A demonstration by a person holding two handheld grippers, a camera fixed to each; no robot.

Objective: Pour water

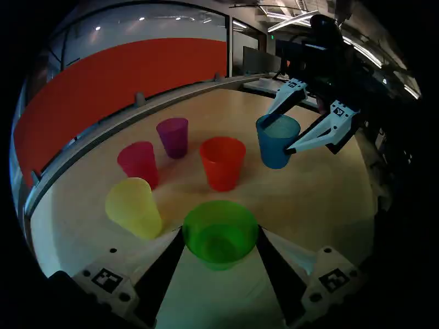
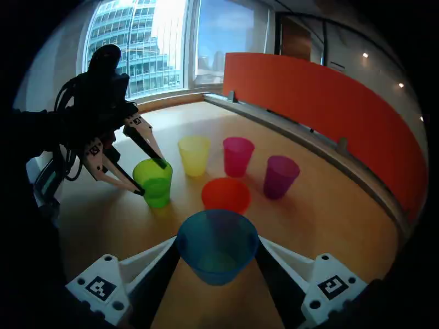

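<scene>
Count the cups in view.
6: green cup in left gripper, blue cup in right gripper; yellow cup, pink cup, purple cup, orange cup on the table.

Six cups (image 1: 222, 163) stand on one table (image 1: 318, 192), with two grippers (image 1: 219, 237).

The light wood table (image 1: 329, 186) is bordered by an orange partition (image 2: 329, 93). Large windows (image 2: 142, 44) show high-rise buildings. Strip lights (image 1: 291, 21) line the ceiling.
</scene>
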